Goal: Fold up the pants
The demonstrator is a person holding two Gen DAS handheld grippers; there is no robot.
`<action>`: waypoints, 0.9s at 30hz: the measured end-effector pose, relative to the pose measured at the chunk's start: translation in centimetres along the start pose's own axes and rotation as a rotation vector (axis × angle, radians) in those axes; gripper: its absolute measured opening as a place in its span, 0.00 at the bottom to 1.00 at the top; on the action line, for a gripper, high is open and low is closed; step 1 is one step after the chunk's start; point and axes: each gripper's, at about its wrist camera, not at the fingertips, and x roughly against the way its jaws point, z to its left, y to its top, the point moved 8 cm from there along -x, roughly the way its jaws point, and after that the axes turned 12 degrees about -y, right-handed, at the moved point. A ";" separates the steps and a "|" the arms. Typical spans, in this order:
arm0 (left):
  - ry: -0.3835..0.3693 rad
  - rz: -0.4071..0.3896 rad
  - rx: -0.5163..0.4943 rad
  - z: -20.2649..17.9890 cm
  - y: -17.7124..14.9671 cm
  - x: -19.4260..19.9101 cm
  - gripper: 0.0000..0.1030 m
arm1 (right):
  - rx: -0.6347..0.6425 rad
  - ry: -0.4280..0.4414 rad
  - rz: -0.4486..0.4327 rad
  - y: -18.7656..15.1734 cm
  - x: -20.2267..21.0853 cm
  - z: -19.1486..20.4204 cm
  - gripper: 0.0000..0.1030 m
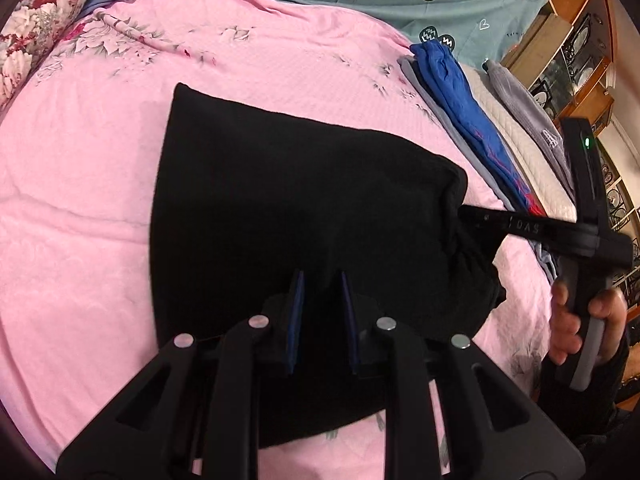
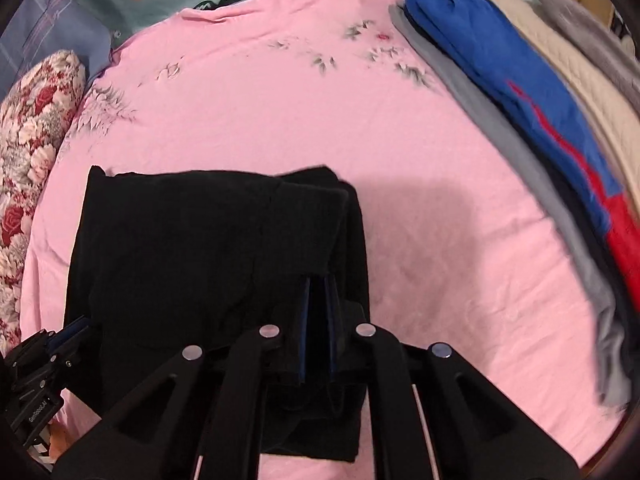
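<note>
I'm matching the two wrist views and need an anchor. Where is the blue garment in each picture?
Left wrist view: the blue garment lies at upper right, beyond the black pants, running down toward the right edge.
Right wrist view: the blue garment runs from top right down the right side.
Shared landmark: the floral pillow at the left edge.

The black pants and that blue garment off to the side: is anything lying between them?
Nothing: only bare pink sheet separates the black pants from the blue garment, clearest in the right wrist view.
</note>
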 end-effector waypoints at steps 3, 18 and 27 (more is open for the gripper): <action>0.024 -0.053 -0.017 0.0 -0.1 3.2 0.29 | 0.113 0.030 -0.124 2.8 5.2 2.8 0.25; -0.063 0.043 0.034 0.7 -2.7 2.3 0.16 | 0.649 0.276 0.056 8.7 -2.7 26.3 0.49; -0.018 0.075 0.013 0.7 -3.4 1.2 0.16 | 0.662 0.262 0.092 7.9 -3.1 26.3 0.06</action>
